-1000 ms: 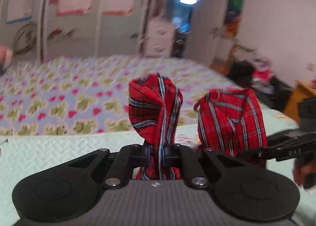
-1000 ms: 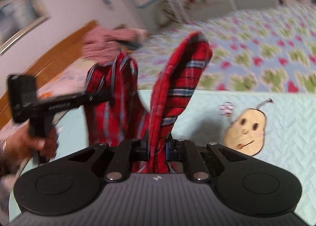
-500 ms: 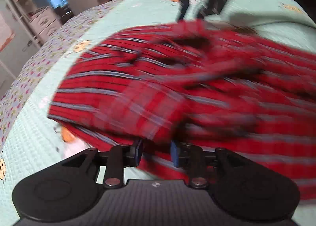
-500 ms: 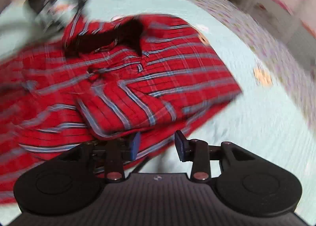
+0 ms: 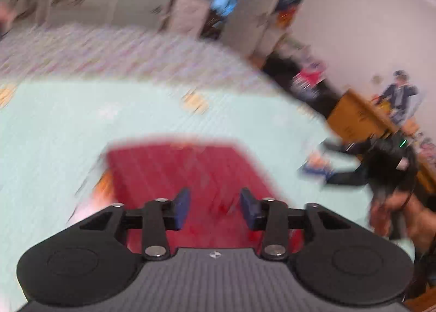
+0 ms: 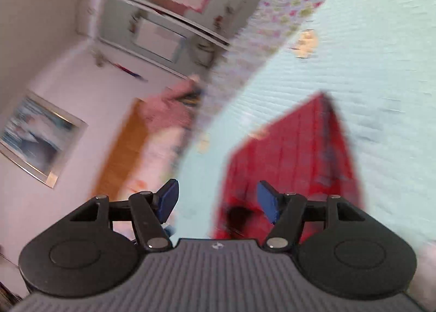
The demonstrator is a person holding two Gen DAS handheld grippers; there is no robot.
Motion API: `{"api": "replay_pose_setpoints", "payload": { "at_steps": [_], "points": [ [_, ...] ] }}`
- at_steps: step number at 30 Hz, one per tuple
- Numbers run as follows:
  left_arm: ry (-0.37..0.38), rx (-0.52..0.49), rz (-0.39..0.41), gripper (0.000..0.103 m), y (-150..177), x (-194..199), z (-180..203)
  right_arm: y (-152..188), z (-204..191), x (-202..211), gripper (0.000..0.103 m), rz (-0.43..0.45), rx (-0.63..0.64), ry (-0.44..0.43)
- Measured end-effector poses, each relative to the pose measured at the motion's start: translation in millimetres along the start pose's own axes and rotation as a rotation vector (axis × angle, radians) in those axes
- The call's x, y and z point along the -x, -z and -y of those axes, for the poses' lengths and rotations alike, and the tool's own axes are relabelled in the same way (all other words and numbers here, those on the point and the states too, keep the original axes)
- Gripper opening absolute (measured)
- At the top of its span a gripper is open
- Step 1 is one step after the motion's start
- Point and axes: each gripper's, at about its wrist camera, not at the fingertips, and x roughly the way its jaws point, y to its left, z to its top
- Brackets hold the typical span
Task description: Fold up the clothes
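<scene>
Red shirt (image 5: 188, 176) flat; left view shows right gripper (image 5: 316, 161).

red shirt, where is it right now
The red shirt lies folded on the pale green bedspread, just ahead of the open left gripper; the right wrist view shows it right of centre.

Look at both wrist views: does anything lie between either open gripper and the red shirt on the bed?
Nothing visible does. The red shirt lies flat on the pale green bedcover, directly ahead of the open left gripper and open right gripper. Both views are blurred.
</scene>
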Motion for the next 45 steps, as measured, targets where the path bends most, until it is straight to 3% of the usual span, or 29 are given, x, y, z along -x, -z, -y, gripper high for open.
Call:
{"api": "replay_pose_setpoints", "payload": {
  "at_steps": [1, 3, 5, 6, 7, 8, 11, 13, 15, 18, 21, 22, 23, 24, 25, 26, 28, 30, 32, 34, 35, 36, 37, 38, 45],
  "points": [
    [0.050, 0.003, -0.004, 0.068, -7, -22, -4, -4, 2, -12, 0.066, -0.013, -0.012, -0.018],
    [0.130, 0.017, -0.034, 0.069, -15, -59, -13, -8, 17, -35, 0.066, -0.078, -0.049, -0.016],
    [0.131, 0.055, -0.144, 0.058, 7, -72, -26, -2, 49, -55, 0.065, -0.219, -0.107, 0.061],
    [0.131, 0.074, -0.199, 0.043, 18, -78, -33, 5, 65, -61, 0.050, -0.302, -0.103, 0.144],
    [0.131, 0.093, -0.254, 0.022, 29, -84, -39, 11, 76, -60, 0.030, -0.346, -0.081, 0.199],
    [0.131, 0.112, -0.309, 0.023, 40, -90, -46, 15, 85, -55, 0.000, -0.369, -0.059, 0.231],
    [0.129, 0.145, -0.448, 0.024, 67, -104, -60, 14, 92, -40, 0.000, -0.361, -0.101, 0.220],
    [0.113, 0.079, -0.440, 0.027, 63, -99, -50, 10, 78, -38, 0.008, -0.366, -0.049, 0.231],
    [0.113, 0.052, -0.440, 0.034, 54, -97, -41, 5, 59, -35, 0.040, -0.344, -0.012, 0.212],
    [0.182, 0.069, -0.350, 0.041, 46, -81, -33, -6, 38, -42, 0.046, -0.288, 0.015, 0.115],
    [0.250, 0.230, -0.188, 0.060, 51, -64, -40, -8, 40, -56, 0.055, -0.269, -0.040, 0.017],
    [0.231, 0.280, -0.156, 0.068, 61, -63, -47, -5, 49, -61, 0.057, -0.281, -0.061, 0.028],
    [0.190, 0.325, -0.164, 0.071, 74, -68, -54, 1, 62, -66, 0.059, -0.308, -0.061, 0.098],
    [0.119, 0.363, -0.226, 0.070, 91, -78, -61, 6, 77, -70, 0.031, -0.336, -0.053, 0.169],
    [0.077, 0.376, -0.254, 0.062, 103, -84, -64, 11, 92, -69, 0.007, -0.330, -0.065, 0.205],
    [0.078, 0.356, -0.234, 0.062, 110, -83, -63, 12, 106, -63, 0.000, -0.302, -0.130, 0.203],
    [0.109, 0.402, -0.163, 0.062, 116, -71, -61, 11, 109, -51, 0.006, -0.248, -0.186, 0.167],
    [0.158, 0.475, -0.074, 0.062, 118, -53, -60, 10, 94, -42, 0.035, -0.212, -0.119, 0.149],
    [0.182, 0.495, 0.014, 0.066, 125, -34, -56, 16, 80, -35, 0.053, -0.177, -0.103, 0.075],
    [0.141, 0.471, 0.025, 0.074, 139, -29, -49, 23, 76, -34, 0.056, -0.165, -0.113, 0.009],
    [0.112, 0.464, -0.009, 0.073, 148, -31, -47, 28, 80, -36, 0.058, -0.181, -0.115, 0.045],
    [0.077, 0.465, -0.091, 0.070, 160, -40, -48, 33, 86, -38, 0.051, -0.206, -0.110, 0.106],
    [0.062, 0.459, -0.118, 0.069, 171, -43, -46, 38, 94, -39, 0.036, -0.232, -0.103, 0.168],
    [0.066, 0.446, -0.086, 0.070, 175, -38, -44, 40, 101, -38, 0.009, -0.230, -0.104, 0.212],
    [0.028, 0.371, -0.053, 0.070, 179, -33, -29, 46, 96, -40, 0.010, -0.206, -0.050, 0.247]
  ]
}}
